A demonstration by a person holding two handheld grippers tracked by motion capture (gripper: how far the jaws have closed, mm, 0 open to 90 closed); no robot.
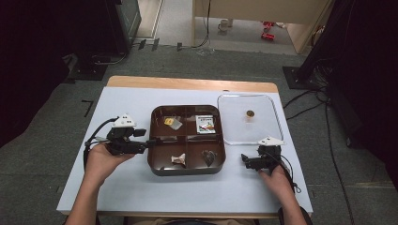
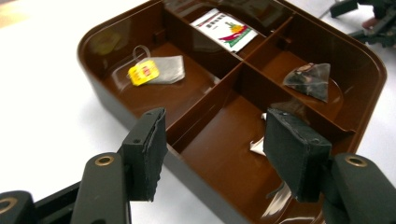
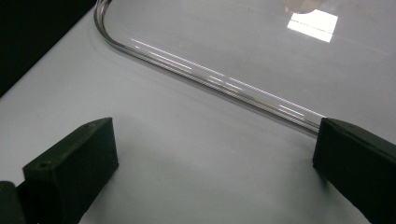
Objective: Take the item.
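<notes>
Seemingly the left gripper, jaws parted and empty, hovered at the brown tray's near-left rim, reaching for the wrapped sweet inside; next, lowering and closing.

The left hand comes in from the bottom of the high view, forearm angled up and slightly rightward; it holds the left gripper roughly level, jaws pointing right, grey three-cornered plate on top and a cable looping off to the left; in the left gripper view the two black jaws stand apart with nothing pressed between the pads, the gap fairly wide. The right hand enters at lower right, wrist bent inward; the right gripper seems to point left and a little down, though it is small there; in the right gripper view its jaws stand wide apart and empty.
</notes>
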